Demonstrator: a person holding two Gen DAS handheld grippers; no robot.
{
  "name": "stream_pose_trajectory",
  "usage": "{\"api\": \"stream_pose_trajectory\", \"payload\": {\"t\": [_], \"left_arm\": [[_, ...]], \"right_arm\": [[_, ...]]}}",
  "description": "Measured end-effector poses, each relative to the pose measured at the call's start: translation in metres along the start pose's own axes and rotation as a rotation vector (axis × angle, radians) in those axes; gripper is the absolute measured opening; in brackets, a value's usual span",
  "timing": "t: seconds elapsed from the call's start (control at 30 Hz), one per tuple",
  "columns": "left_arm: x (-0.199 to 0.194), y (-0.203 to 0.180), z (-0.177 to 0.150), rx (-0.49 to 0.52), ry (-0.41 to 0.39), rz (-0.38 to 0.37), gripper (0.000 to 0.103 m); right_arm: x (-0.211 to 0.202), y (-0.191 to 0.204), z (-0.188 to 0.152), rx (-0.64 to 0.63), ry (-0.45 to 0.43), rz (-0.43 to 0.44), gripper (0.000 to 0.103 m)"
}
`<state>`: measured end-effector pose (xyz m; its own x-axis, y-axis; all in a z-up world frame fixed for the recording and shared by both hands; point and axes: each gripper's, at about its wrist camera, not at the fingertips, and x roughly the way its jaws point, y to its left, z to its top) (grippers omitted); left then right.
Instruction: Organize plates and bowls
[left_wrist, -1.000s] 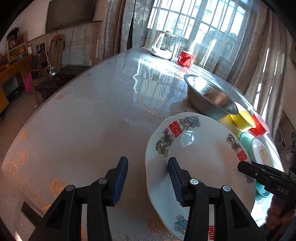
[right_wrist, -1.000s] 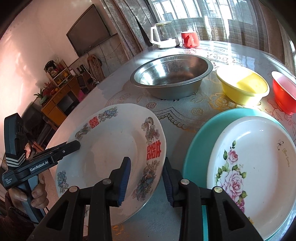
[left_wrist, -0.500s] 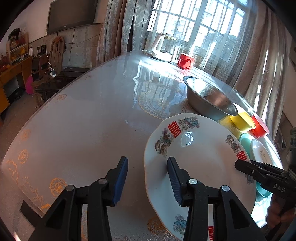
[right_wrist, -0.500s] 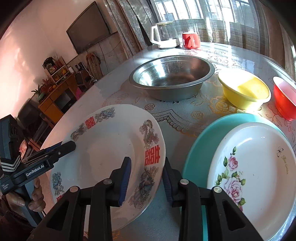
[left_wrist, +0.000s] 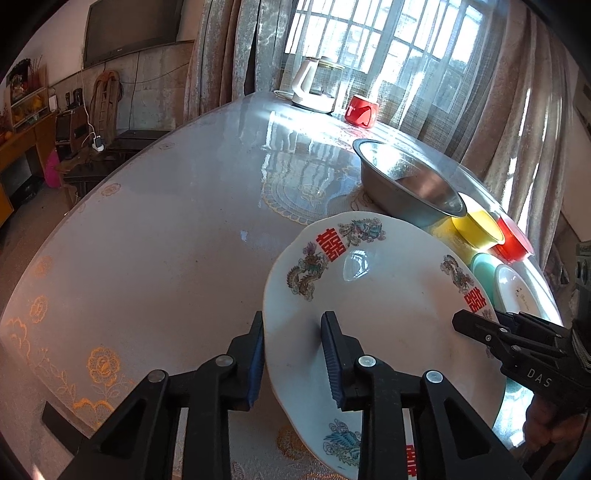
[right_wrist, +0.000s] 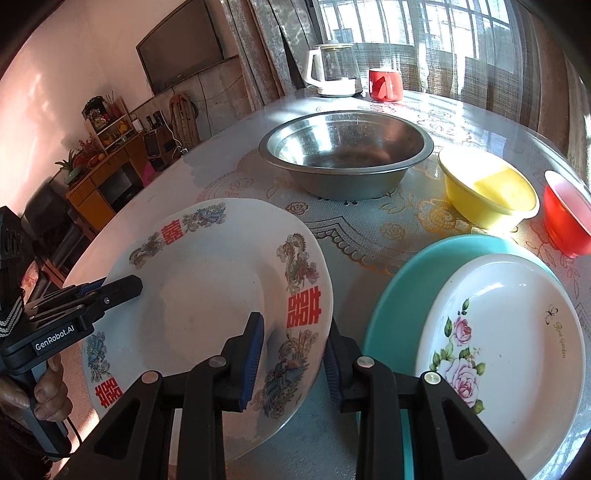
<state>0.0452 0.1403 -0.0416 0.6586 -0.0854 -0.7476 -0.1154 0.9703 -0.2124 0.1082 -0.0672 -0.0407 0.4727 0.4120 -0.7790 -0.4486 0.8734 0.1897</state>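
Note:
A white plate with red characters and dragons (left_wrist: 384, 306) (right_wrist: 207, 288) is lifted and tilted above the table. My left gripper (left_wrist: 293, 354) straddles its left rim, one finger on each side. My right gripper (right_wrist: 293, 354) straddles its right rim the same way. Both look closed on the rim. A white rose plate (right_wrist: 509, 343) lies on a teal plate (right_wrist: 391, 295) at the right. A steel bowl (right_wrist: 347, 151), a yellow bowl (right_wrist: 487, 192) and a red bowl (right_wrist: 565, 214) stand behind.
A glass kettle (right_wrist: 334, 70) and a red mug (right_wrist: 386, 84) stand at the table's far edge by the curtained window. The table (left_wrist: 166, 236) has a glossy patterned cover. A sideboard and TV are off to the left.
The dragon plate has risen and tilted a little. Both grippers' fingers have narrowed onto its rim.

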Motion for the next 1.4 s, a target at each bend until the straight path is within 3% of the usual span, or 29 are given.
{"api": "stream_pose_trajectory", "payload": {"t": [0.93,1.1,1.4], "left_arm": [[-0.013,0.000,-0.002,-0.002,0.004,-0.005,0.028],[-0.007,-0.005,-0.001,0.016,0.008,0.035,0.027],[-0.010,-0.001,-0.012,0.028,-0.007,0.004,0.028]], "right_arm": [[-0.012,-0.002,-0.001,0.055,-0.029,0.018,0.029],[-0.005,-0.002,-0.001,0.059,-0.006,-0.001,0.029],[0.003,-0.001,-0.004,0.034,0.032,0.040,0.031]]}}
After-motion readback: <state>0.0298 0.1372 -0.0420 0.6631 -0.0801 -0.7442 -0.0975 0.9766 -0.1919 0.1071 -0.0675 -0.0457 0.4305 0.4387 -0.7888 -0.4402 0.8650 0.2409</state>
